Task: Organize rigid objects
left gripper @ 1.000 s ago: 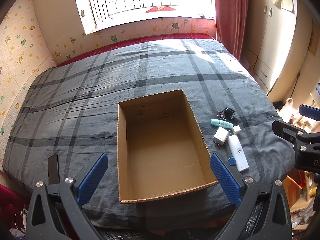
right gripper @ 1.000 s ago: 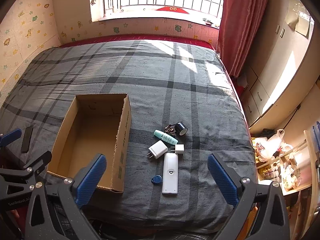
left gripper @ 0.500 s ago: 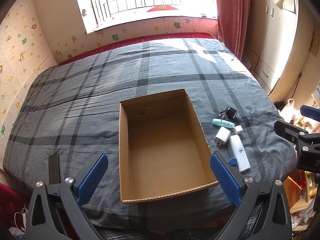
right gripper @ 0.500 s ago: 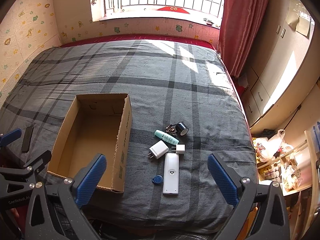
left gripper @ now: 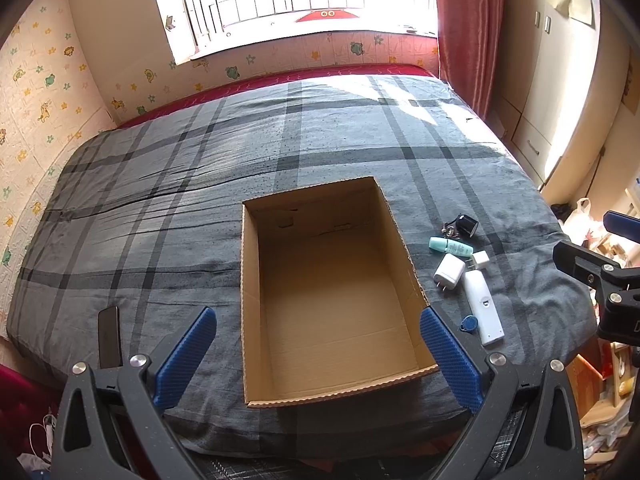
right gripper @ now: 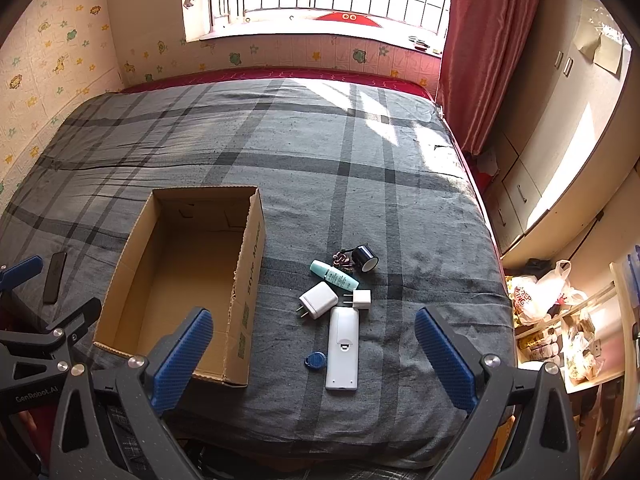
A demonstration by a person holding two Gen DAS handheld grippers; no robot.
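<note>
Change: hardly any from the earlier views; both claws still hover at the near edge of the bed (right gripper: pixel 360 168), so no pick has begun.
Left claw (left gripper: pixel 318 354): wide open, empty, above the cardboard box (left gripper: pixel 248 280).
Right claw (right gripper: pixel 314 354): wide open, empty, above the cluster of objects.
Box: corrugated, open-topped, empty, rough-cut rim.
Objects: all on the plaid blanket, at 3 o'clock of the box in the left view.
White remote (right gripper: pixel 342 348): long, smooth plastic, nearest the right claw.
Blue fob (right gripper: pixel 316 360): small disc at the remote's 9 o'clock.
Large charger (right gripper: pixel 318 299): white block, prongs showing.
Small charger (right gripper: pixel 361 299): white cube, at the remote's 12 o'clock end.
Mint tube (right gripper: pixel 334 275): slim, rounded.
Black cylinder (right gripper: pixel 365 258): glossy, beside keys (right gripper: pixel 341 259).
Phone (left gripper: pixel 109 336): dark slab at the box's 9 o'clock.
</note>
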